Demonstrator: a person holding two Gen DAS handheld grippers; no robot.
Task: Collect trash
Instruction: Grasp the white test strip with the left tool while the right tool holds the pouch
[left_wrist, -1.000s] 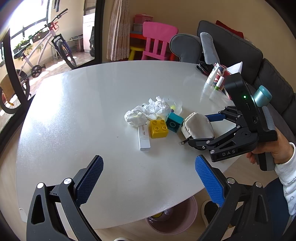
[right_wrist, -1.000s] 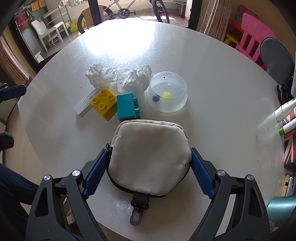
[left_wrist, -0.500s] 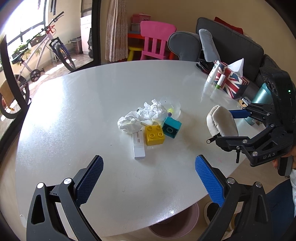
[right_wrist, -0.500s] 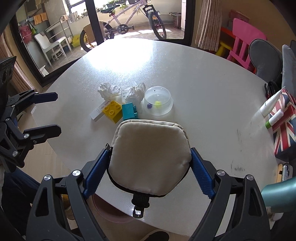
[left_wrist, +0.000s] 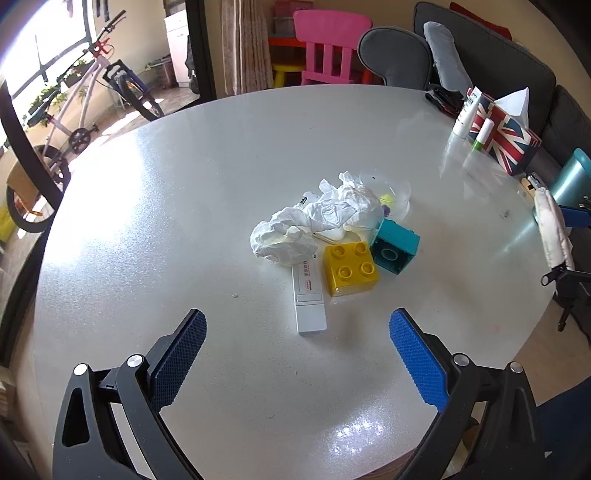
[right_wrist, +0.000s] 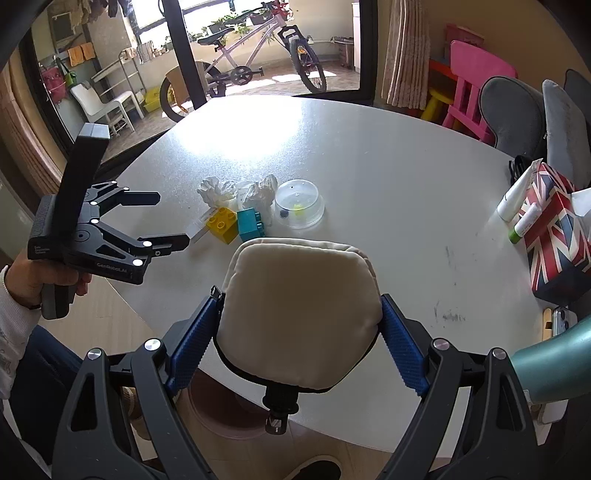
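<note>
On the left side of the right wrist view, the left gripper (right_wrist: 168, 221) is held by a hand (right_wrist: 33, 273) above the near edge of the round white tabletop (right_wrist: 369, 177). Its jaws stand wide apart and nothing is between them. In its own view the left gripper (left_wrist: 297, 334) points down at the small pile in the middle of the tabletop.

The trash lies in this pile: two crumpled tissues (left_wrist: 317, 221), touching each other, with a flat white thing partly hidden under them. In front of the tissues a long white box (left_wrist: 308, 299) lies flat, with its near end between the blue pads but not touching them. Just right of the box stands a yellow toy brick (left_wrist: 351, 267), and a teal toy brick (left_wrist: 395, 249) lies against it, tipped on its side. Behind the bricks is a clear plastic dome (right_wrist: 299, 208) with small coloured pieces inside.

Further right, the right gripper (right_wrist: 297, 341) is clamped on a cream zip pouch (right_wrist: 299, 310), the pads pressing on both sides. The pouch is lifted off the tabletop, over its near edge, and its zip pull hangs down. Under the edge, on the floor, a pinkish bin (right_wrist: 218, 413) is partly seen.

At the far right edge of the tabletop stand a flag-printed tissue box (right_wrist: 554, 236) and two white tubes (right_wrist: 515, 199) that lean against it. A teal cup (right_wrist: 554, 365) is near the right gripper.
</note>
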